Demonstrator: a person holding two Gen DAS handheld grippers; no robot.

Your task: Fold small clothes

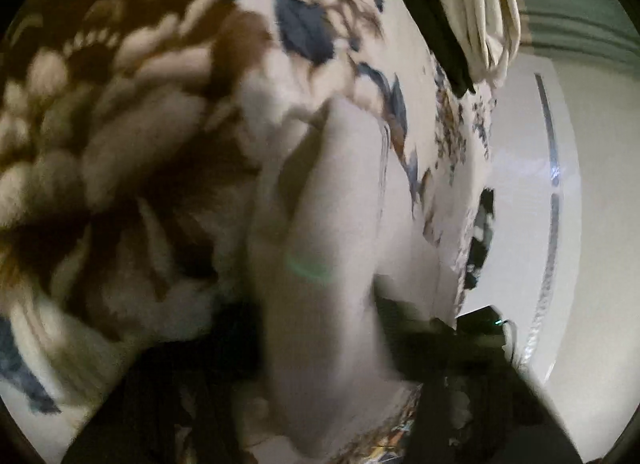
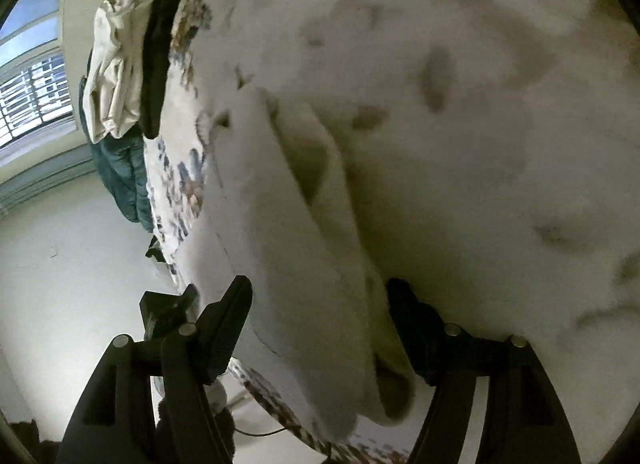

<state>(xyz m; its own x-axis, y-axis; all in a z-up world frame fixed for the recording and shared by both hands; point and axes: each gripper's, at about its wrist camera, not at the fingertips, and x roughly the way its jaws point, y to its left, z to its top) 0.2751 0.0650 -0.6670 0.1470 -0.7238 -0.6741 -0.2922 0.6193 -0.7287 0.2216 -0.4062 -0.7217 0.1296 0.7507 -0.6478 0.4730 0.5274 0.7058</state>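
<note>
A pale white small garment [image 2: 304,248] lies folded on the flower-print bedspread [image 2: 180,168], close to the bed's edge. My right gripper [image 2: 320,328] is open, its two black fingers standing on either side of the garment's near end. In the left wrist view the same pale garment [image 1: 332,232] fills the middle, blurred by motion. It covers my left gripper, whose dark fingers [image 1: 404,316] show only in part behind the cloth. Whether they are open or shut does not show.
A cream garment [image 2: 112,76] and a black one [image 2: 156,56] lie stacked at the bed's far end, and a teal cloth [image 2: 124,180] hangs below them. A brown-and-cream patterned blanket [image 1: 100,112] lies to the left. White floor [image 1: 520,224] runs beside the bed.
</note>
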